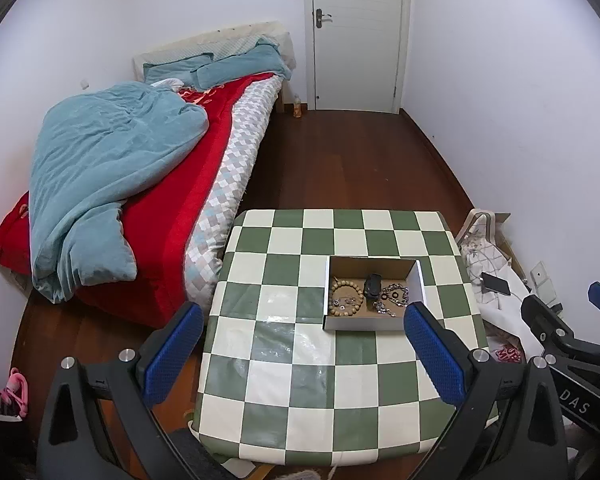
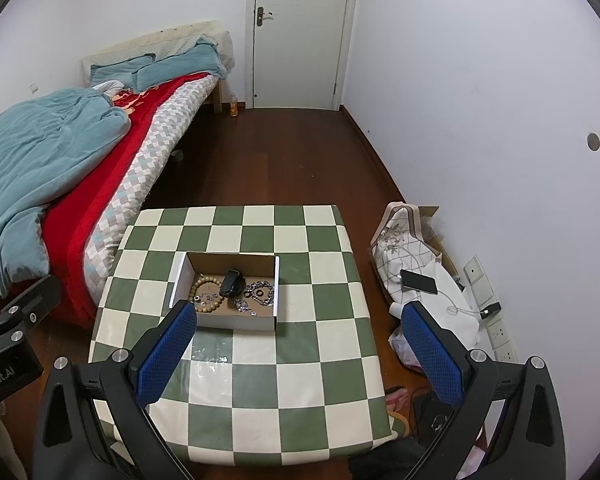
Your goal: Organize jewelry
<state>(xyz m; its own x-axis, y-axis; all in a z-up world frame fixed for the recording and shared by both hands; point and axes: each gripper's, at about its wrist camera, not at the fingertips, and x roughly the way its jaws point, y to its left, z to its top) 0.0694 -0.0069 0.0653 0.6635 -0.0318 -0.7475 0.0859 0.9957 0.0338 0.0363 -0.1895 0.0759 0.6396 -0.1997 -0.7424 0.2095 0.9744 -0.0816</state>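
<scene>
above the checkered bench (image 1: 300, 380) you're hovering both grippers, left gripper (image 1: 304, 346) and right gripper (image 2: 298, 344), fingers spread wide, holding nothing; jewelry is sitting in the cardboard box (image 1: 334, 288), beads (image 2: 204, 292) beside chains (image 2: 260, 296).

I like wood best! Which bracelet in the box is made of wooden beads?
The tan beaded bracelet at the left end of the cardboard box. The chain bracelet at the right end is shiny silver metal links, not round beads.

A home bedroom: unmade bed (image 1: 140, 168), closed door (image 1: 356, 36), wooden floor (image 1: 340, 160).
</scene>
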